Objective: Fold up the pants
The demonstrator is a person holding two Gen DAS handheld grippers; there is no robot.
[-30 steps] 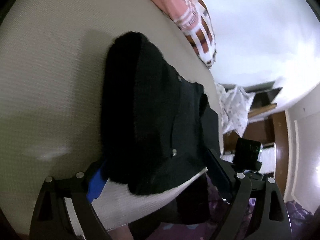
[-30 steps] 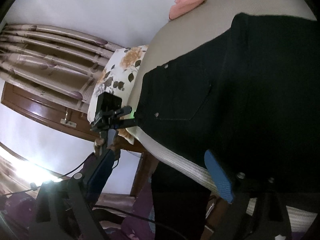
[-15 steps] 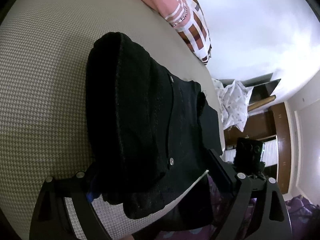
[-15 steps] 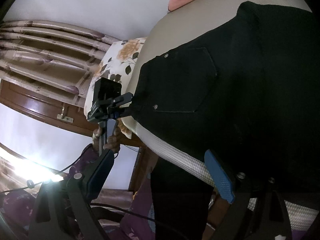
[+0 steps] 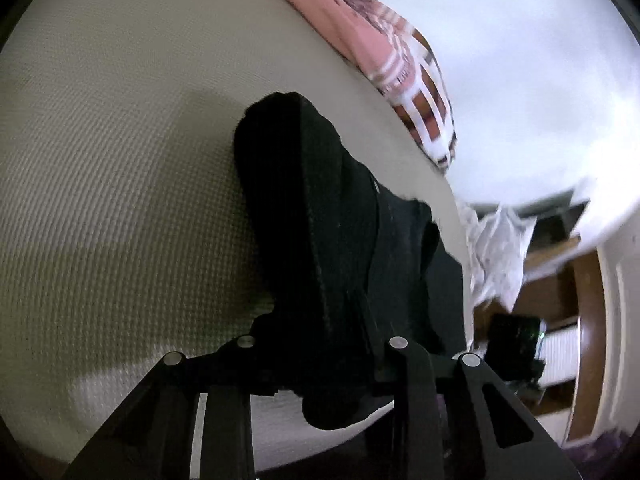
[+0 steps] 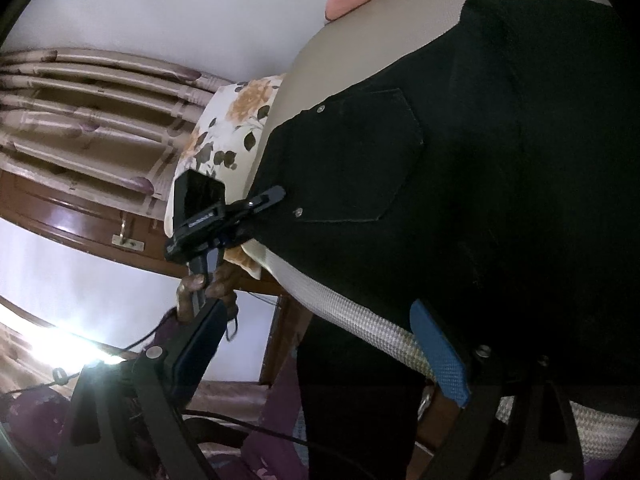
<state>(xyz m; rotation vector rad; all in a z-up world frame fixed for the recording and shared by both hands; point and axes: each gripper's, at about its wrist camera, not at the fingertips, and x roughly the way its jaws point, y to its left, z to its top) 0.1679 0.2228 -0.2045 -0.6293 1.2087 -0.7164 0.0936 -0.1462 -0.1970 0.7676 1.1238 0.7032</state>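
Black pants [image 5: 336, 236] lie bunched at the near edge of the beige woven mattress [image 5: 120, 160], part hanging over the side. My left gripper [image 5: 320, 356] is shut on the near edge of the pants; its jaws are pressed into the fabric. In the right wrist view the pants [image 6: 480, 168] show a back pocket with rivets. My right gripper [image 6: 316, 364] is open at the mattress edge, its blue-padded right finger [image 6: 440, 360] under the hanging fabric. The left gripper [image 6: 256, 204] shows there, clamped on the waistband corner.
A pink checked blanket [image 5: 400, 64] lies at the far side of the mattress. A floral pillow [image 6: 232, 128] and striped curtains [image 6: 92, 100] are beyond the bed end. A white patterned cloth [image 5: 496, 248] and wooden furniture [image 5: 580, 300] stand to the right.
My left gripper closed from open onto the pants' near edge and the pants bunched up toward it. The right gripper stayed open and barely moved.
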